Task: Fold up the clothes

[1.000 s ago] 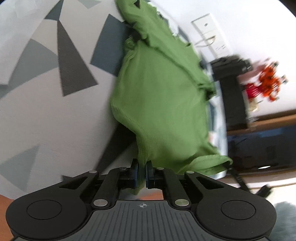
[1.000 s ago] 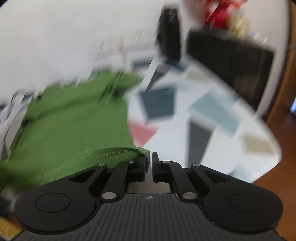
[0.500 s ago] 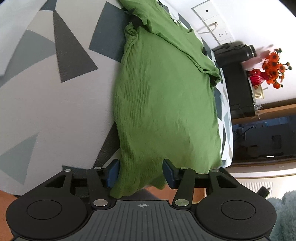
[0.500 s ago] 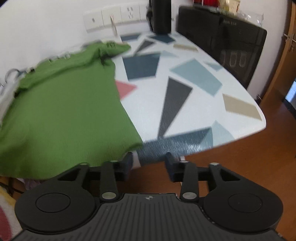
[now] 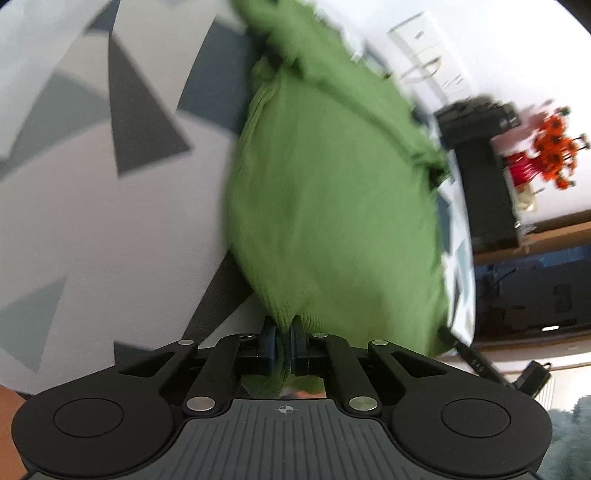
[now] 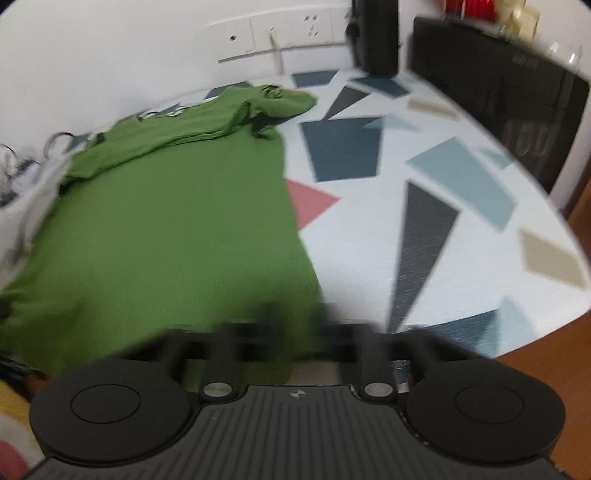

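Left gripper (image 5: pixel 282 345) pinches the green shirt's (image 5: pixel 332 221) near hem.

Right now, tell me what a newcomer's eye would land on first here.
The green shirt dominates, spread flat across the table with its bold geometric pattern. The left gripper is shut on its near hem. Far off, orange flowers in a red vase glow against the white wall.

My table (image 6: pixel 436 236) wears a white cloth with grey, blue, tan and pink shapes. Behind it, a white wall (image 6: pixel 110 55) carries a row of sockets (image 6: pixel 277 35). Right of the table stands a black cabinet (image 6: pixel 517 99); below is brown wooden floor (image 6: pixel 546 369).
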